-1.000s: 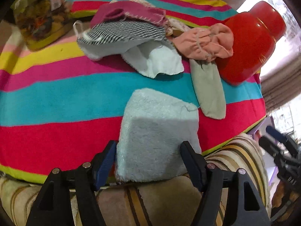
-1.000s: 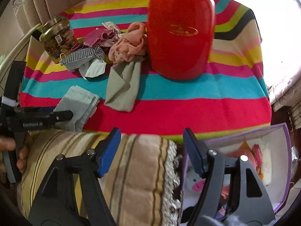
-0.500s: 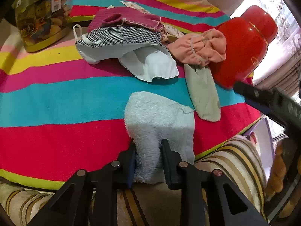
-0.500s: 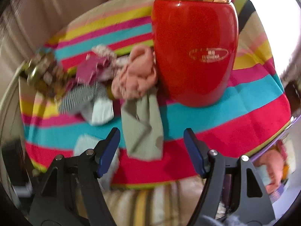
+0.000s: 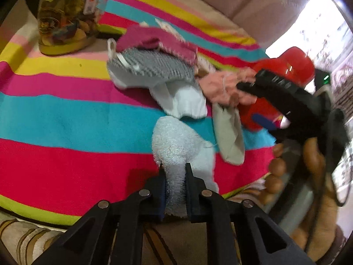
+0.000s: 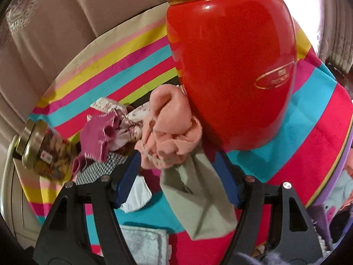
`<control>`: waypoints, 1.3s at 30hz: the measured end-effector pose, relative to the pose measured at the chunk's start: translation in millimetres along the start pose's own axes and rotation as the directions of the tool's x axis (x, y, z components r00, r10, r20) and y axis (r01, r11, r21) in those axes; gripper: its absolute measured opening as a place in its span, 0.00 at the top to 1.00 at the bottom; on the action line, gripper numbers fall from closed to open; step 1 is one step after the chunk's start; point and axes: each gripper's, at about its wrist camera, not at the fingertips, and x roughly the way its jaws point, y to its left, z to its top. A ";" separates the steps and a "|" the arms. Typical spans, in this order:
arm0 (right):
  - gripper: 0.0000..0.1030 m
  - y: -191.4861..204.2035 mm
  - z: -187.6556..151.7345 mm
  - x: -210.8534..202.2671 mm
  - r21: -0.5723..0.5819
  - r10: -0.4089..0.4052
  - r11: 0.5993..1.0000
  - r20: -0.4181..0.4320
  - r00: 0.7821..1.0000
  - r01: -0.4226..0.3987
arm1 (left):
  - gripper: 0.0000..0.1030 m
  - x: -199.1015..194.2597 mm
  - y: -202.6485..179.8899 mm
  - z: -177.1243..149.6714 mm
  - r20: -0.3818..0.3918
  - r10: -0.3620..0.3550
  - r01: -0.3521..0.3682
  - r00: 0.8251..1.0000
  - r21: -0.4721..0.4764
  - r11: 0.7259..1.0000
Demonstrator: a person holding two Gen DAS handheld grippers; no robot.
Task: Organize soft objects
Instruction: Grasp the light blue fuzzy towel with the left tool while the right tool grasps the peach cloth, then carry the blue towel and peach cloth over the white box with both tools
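A pale blue towel [image 5: 176,141] lies bunched on the striped tablecloth [image 5: 55,114]. My left gripper [image 5: 175,170] pinches its near edge, the jaws still closing with the towel squeezed between the pads. A grey-green cloth [image 6: 198,198] trails out from under a crumpled pink cloth [image 6: 169,132] beside the red jar [image 6: 231,66]. My right gripper [image 6: 177,165] hovers open over those two cloths, one finger on either side and neither pad pressing. In the left wrist view the right gripper [image 5: 248,101] reaches in from the right, held by a hand [image 5: 308,165].
Behind lie a magenta cloth [image 5: 154,39], a grey checked cloth [image 5: 154,66] and a white cloth [image 5: 185,103]. A glass jar with a gold lid [image 5: 64,19] stands at the far left. A purple box with soft toys [image 6: 331,198] sits beyond the table's right edge.
The left jaws went from wide apart around the towel to pinched on it, bunching it up. The right gripper swung from the box over the table to the pink and grey-green cloths.
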 end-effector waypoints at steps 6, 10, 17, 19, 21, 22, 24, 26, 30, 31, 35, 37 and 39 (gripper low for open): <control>0.30 6.0 4.9 8.0 0.032 -0.007 0.999 0.049 0.999 0.005 | 0.87 -26.2 15.9 8.0 0.147 -0.030 0.039 0.989 -0.058 0.998; 0.38 5.1 5.8 21.7 0.059 -0.034 0.998 0.038 0.999 0.032 | 0.86 -27.6 17.7 15.6 0.214 -0.031 0.050 0.976 -0.083 0.995; 0.70 8.3 8.0 30.4 0.021 0.008 1.000 0.028 1.000 -0.008 | 0.86 -24.8 20.7 19.1 0.237 -0.037 0.061 0.971 -0.095 0.994; 0.75 9.8 6.6 26.8 -0.004 0.035 0.999 0.023 0.999 -0.035 | 0.86 -28.9 21.7 17.8 0.246 -0.038 0.063 0.968 -0.095 0.994; 0.77 9.8 5.9 20.9 -0.020 0.059 0.998 0.027 0.998 -0.058 | 0.86 -30.3 20.9 17.9 0.261 -0.039 0.065 0.965 -0.091 0.994; 0.77 9.5 5.8 16.8 -0.029 0.073 0.997 0.031 0.997 -0.072 | 0.86 -31.8 20.0 17.7 0.269 -0.041 0.067 0.962 -0.088 0.994; 0.78 7.7 4.4 7.6 -0.048 0.086 0.995 0.041 0.995 -0.084 | 0.86 -33.4 18.8 17.1 0.281 -0.043 0.069 0.959 -0.082 0.994; 0.78 4.1 2.7 -3.6 -0.069 0.096 0.993 0.051 0.994 -0.092 | 0.86 -35.9 16.0 16.6 0.295 -0.047 0.071 0.954 -0.073 0.995; 0.78 -3.3 2.7 -24.6 -0.086 0.119 0.990 0.070 0.990 -0.113 | 0.86 -39.4 9.7 16.0 0.312 -0.054 0.074 0.949 -0.052 0.996; 0.78 -5.7 2.8 -32.3 -0.096 0.123 0.989 0.080 0.989 -0.116 | 0.86 -41.2 7.3 15.4 0.319 -0.057 0.075 0.946 -0.043 0.996; 0.78 -11.1 4.0 -53.9 -0.131 0.138 0.984 0.109 0.984 -0.123 | 0.86 -48.2 -0.6 14.0 0.345 -0.059 0.069 0.937 -0.019 0.997; 0.78 -16.6 0.6 -69.1 -0.159 0.140 0.980 0.124 0.982 -0.120 | 0.86 -51.6 -3.1 13.7 0.351 -0.058 0.065 0.934 -0.011 0.998; 0.78 -25.7 -2.8 -82.3 -0.171 0.144 0.978 0.138 0.980 -0.120 | 0.86 -55.8 -8.4 12.6 0.360 -0.060 0.062 0.931 0.006 0.998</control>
